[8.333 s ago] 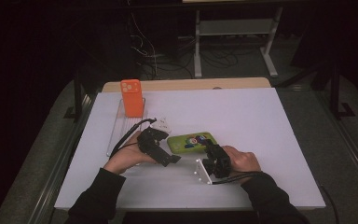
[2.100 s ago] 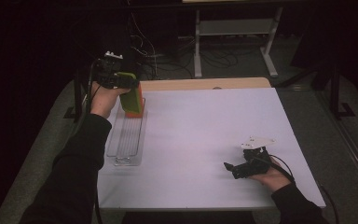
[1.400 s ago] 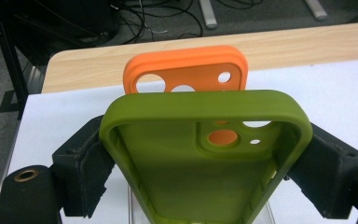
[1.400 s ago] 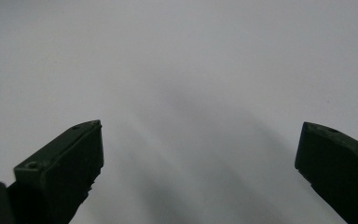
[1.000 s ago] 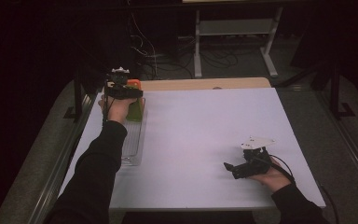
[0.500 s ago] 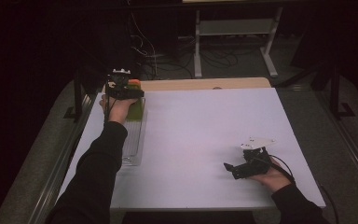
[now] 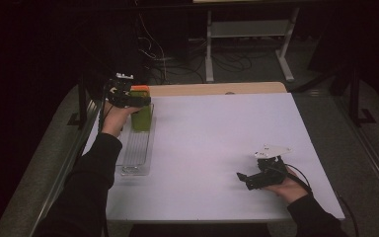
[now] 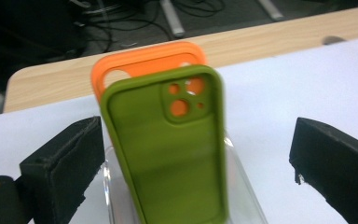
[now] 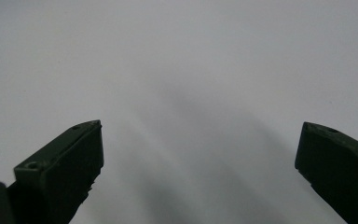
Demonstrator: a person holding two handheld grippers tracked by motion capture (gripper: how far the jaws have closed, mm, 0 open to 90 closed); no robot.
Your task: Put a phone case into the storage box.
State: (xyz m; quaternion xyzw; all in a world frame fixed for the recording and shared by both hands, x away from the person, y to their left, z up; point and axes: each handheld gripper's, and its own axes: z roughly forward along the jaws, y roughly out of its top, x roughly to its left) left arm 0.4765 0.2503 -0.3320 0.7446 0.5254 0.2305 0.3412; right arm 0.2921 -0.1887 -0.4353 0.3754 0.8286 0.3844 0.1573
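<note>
A green phone case (image 8: 168, 149) stands upright in a clear slotted rack (image 7: 136, 148) at the table's far left, just in front of an orange phone case (image 8: 144, 63). In the high view the green case (image 7: 141, 117) sits below the orange case (image 7: 139, 89). My left gripper (image 8: 196, 140) is open, with its jaws wide on either side of the green case and touching neither side. In the high view the left gripper (image 7: 137, 100) hovers over the rack's far end. My right gripper (image 7: 243, 177) rests open on the white table (image 7: 217, 138) at the near right, and the right gripper (image 9: 198, 149) has nothing between its jaws.
A wooden board (image 7: 217, 89) borders the table's far edge. Past it, a metal stand (image 7: 246, 34) and cables (image 7: 168, 59) lie on the dark floor. A black rail (image 7: 81, 143) runs along the table's left side.
The left gripper carried the green case from the table's middle to the rack, lowered it in front of the orange case and let go. The right gripper moved right and rests still.
</note>
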